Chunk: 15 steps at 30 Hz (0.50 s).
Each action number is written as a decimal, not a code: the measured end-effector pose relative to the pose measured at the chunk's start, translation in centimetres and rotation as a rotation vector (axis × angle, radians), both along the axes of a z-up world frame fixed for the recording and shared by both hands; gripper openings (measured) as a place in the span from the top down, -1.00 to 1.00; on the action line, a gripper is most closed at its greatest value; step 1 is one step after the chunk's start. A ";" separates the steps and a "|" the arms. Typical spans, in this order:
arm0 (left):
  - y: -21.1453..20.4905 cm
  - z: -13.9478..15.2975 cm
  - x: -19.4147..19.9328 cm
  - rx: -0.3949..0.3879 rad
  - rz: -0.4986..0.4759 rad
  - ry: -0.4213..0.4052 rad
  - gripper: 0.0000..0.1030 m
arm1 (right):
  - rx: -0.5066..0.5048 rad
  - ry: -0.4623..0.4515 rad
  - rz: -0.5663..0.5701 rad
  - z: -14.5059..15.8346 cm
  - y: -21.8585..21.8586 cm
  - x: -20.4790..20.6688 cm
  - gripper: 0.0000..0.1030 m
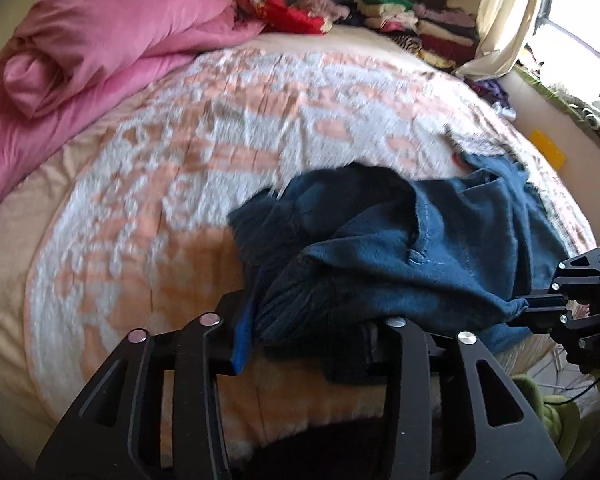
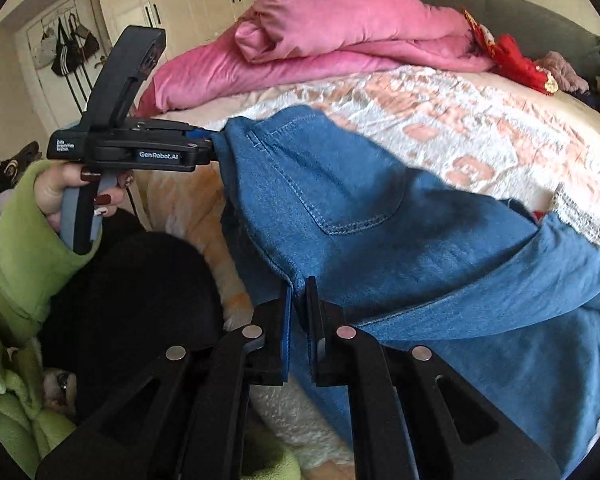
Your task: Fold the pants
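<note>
Pants (image 2: 380,220): blue denim, bunched at the near edge of the bed (image 1: 180,160), waist end lifted, legs trailing off toward the far right. A back pocket faces up in the right wrist view.

Left gripper (image 2: 214,142): clamped on one corner of the waistband, seen clearly from the right wrist camera. In its own view the cloth drapes over the fingers, so the pinch itself is hidden there.

Right gripper (image 2: 299,320): fingers drawn close with a fold of the waistband edge running down between them; probably clamped on the pants, though a thin gap shows and the contact is partly shadowed.

Step in hand, as I judge it: the opening lift-and-spread. Both corners of the waist are held, and the garment is still crumpled, not laid flat. No fold made yet.

Next move calls for: drawing the two grippers apart to tension the waistband, then carrying the pants forward onto the bed and laying them flat before bringing one leg over the other.

Room: wide open blanket in the middle of the bed. Pink quilt (image 1: 100,40) heaped at the far left, stacked clothes (image 1: 412,24) along the headboard, both well apart from the pants. The near bed edge lies right under the pants, so cloth can slip off toward the person.
</note>
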<state>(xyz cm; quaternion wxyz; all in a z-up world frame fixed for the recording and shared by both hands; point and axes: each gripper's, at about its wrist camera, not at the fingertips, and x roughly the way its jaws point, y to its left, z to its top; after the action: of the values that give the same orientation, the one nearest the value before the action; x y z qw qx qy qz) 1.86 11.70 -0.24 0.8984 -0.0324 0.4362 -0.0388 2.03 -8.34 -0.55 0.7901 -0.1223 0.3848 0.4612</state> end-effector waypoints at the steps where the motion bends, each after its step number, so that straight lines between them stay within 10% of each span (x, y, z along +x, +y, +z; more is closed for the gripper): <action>1: 0.2 -0.3 -0.1 -0.003 0.012 0.017 0.26 | -0.010 0.001 -0.002 -0.2 0.2 -0.1 0.88; 15: -1.0 3.2 -5.3 -0.016 0.035 -0.054 0.38 | -0.036 0.028 -0.001 -1.6 1.7 -0.6 0.83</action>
<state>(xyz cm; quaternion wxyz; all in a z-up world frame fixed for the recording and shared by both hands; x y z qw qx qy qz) -3.47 10.66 2.94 0.9101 -0.0460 0.4109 -0.0275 1.42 -6.63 -2.16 0.7825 -0.1296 0.4043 0.4555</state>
